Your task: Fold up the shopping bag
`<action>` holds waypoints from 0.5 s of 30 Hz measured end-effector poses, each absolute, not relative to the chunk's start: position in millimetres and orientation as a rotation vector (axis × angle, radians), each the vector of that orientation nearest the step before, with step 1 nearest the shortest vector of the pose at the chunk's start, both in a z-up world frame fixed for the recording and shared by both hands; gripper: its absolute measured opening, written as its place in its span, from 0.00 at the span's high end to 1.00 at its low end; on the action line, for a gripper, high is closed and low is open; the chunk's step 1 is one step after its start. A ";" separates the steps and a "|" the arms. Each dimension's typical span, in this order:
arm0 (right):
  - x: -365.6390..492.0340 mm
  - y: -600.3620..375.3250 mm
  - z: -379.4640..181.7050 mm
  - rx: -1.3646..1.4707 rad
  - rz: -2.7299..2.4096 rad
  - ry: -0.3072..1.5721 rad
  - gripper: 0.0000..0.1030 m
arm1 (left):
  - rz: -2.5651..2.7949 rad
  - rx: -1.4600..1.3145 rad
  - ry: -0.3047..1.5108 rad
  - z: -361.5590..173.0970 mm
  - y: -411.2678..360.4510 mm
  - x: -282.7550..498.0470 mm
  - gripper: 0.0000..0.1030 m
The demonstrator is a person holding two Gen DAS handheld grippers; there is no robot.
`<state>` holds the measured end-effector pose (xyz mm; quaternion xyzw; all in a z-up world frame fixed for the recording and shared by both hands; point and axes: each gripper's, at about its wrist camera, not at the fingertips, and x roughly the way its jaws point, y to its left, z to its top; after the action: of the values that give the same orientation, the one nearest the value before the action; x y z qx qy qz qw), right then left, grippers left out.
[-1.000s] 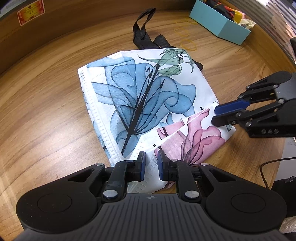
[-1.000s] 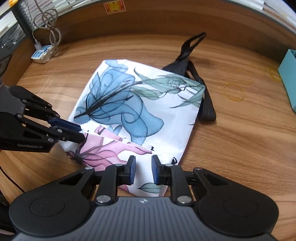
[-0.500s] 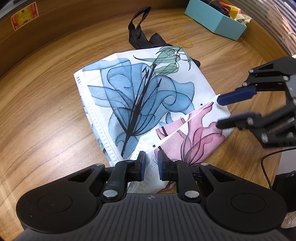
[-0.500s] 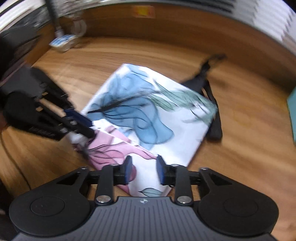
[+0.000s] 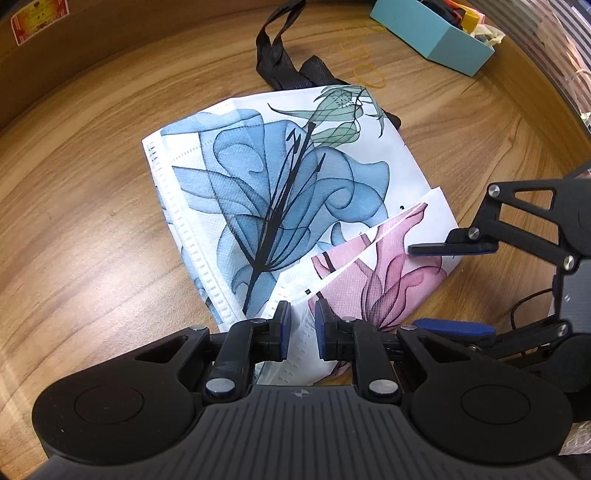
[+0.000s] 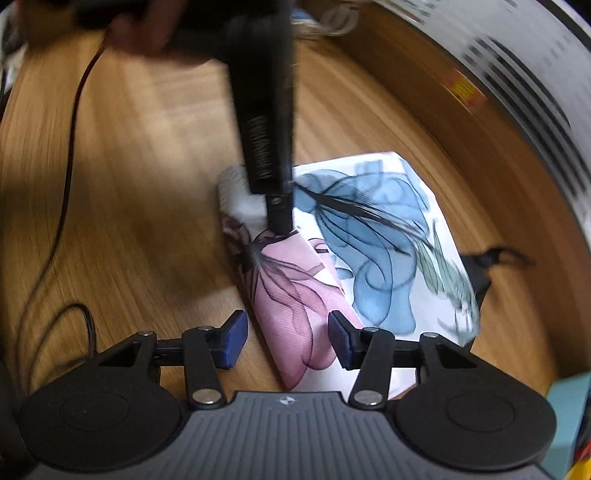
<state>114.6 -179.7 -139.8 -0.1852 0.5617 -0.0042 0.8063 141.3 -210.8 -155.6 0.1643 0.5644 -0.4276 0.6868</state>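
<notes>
The shopping bag [image 5: 288, 192], white with a blue flower and a pink one, lies partly folded on the wooden table [image 5: 81, 221]. A pink flap [image 5: 388, 280] is turned over its near corner, and its black handles [image 5: 280, 62] stick out at the far end. My left gripper [image 5: 302, 330] is nearly shut, with white fabric of the bag's near edge between its pads. It comes down onto the fold in the right wrist view [image 6: 279, 225]. My right gripper [image 6: 284, 338] is opening over the pink corner [image 6: 295, 306], and its pads [image 6: 232, 332] stand clear of the cloth. The same gripper [image 5: 412, 286] shows at the right of the left wrist view.
A teal box [image 5: 432, 33] with coloured items stands at the far right, with yellow rubber bands [image 5: 369, 75] near it. A black cable [image 6: 70, 147] runs over the table beside the bag. A raised wooden rim [image 5: 110, 40] bounds the far side.
My right gripper let go of the pink flap's edge, rolled over, spread its jaws and slid to the bag's near corner. The left gripper kept its place and grip.
</notes>
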 end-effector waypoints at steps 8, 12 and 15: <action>117.9 -164.9 -154.1 -0.599 0.044 1.199 0.49 | -0.959 0.355 1.322 -157.6 -213.5 150.1 0.83; 120.2 -163.4 -155.7 -0.611 0.056 1.197 0.58 | -0.962 0.354 1.323 -157.2 -212.8 150.4 0.83; 120.8 -162.5 -155.2 -0.597 0.085 1.204 0.66 | -0.963 0.350 1.321 -156.7 -211.9 149.9 0.83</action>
<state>120.8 -162.5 -155.2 -0.2765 0.5576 0.0392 0.7817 149.9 -211.9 -156.7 0.1552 0.5863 -0.4274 0.6705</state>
